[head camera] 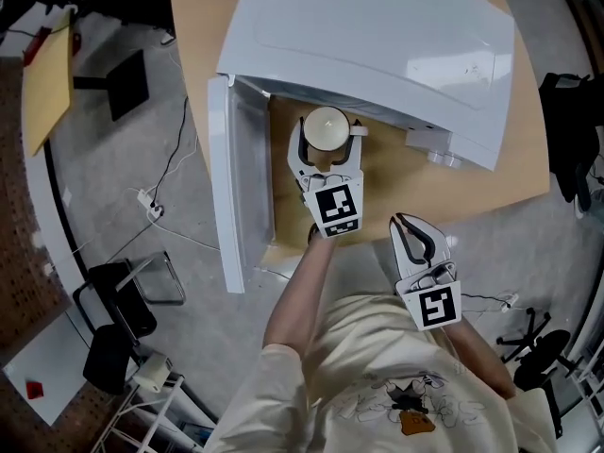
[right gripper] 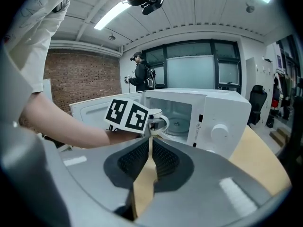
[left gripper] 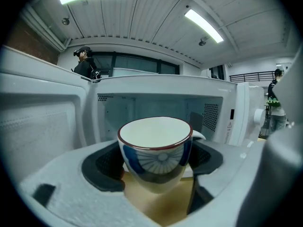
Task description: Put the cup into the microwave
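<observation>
A white cup (head camera: 327,128) with a dark red rim and a blue pattern (left gripper: 156,150) hangs upright between the pads of my left gripper (head camera: 327,136), which is shut on it. The cup is just in front of the open white microwave (head camera: 377,36), above the wooden table (head camera: 510,182). The door (head camera: 231,177) swings out to the left and the cavity (left gripper: 156,105) lies straight ahead of the cup. My right gripper (head camera: 404,223) is held back near my body, shut, with nothing between its pads (right gripper: 163,157). In the right gripper view the cup (right gripper: 158,119) shows before the microwave (right gripper: 222,112).
The microwave's control panel with a knob (right gripper: 220,132) is on its right side. Folding chairs (head camera: 123,300) and cables (head camera: 160,206) are on the floor at the left, an office chair (head camera: 547,347) at the lower right. A person (left gripper: 86,63) stands far behind the microwave.
</observation>
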The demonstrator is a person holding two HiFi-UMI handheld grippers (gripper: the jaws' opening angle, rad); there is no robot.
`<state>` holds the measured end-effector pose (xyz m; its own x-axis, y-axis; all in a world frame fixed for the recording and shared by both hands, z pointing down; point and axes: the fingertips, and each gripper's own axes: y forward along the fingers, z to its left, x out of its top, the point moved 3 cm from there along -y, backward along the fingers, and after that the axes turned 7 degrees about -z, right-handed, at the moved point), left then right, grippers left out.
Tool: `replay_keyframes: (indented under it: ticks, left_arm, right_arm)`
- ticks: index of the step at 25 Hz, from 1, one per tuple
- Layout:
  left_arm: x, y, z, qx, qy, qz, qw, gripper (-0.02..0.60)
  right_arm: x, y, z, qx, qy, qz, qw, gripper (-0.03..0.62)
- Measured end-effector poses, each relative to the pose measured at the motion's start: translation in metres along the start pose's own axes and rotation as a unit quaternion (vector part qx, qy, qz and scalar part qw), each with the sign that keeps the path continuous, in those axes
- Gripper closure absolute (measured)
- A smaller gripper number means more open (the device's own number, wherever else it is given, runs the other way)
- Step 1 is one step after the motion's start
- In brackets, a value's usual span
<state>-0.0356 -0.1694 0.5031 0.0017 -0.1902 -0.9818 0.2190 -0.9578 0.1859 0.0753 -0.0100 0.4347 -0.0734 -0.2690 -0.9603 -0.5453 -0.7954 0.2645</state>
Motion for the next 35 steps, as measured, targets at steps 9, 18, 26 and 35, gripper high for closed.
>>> replay_keyframes:
  ticks: [9, 18, 26, 35]
  left_arm:
    - [0.001, 0.074, -0.005, -0.018, 0.012, 0.002, 0.9998, 0.188]
    - [-0.009, 0.112, -0.008, -0.033, 0.022, 0.016, 0.9991, 0.187]
    - [-0.012, 0.129, -0.013, -0.055, 0.056, 0.003, 0.9969, 0.185]
    - [-0.014, 0.125, -0.011, -0.060, 0.057, 0.012, 0.9965, 0.125]
  right_arm:
    - [-0.002, -0.011, -0.011, -0.036, 0.009, 0.019, 0.999, 0.563]
    - [0.001, -0.013, -0.032, -0.075, 0.009, 0.029, 0.997, 0.563]
    - [0.000, -0.012, -0.030, -0.078, 0.005, 0.035, 0.996, 0.562]
    - [0.000, -0.014, -0.028, -0.072, 0.000, 0.039, 0.997, 0.548]
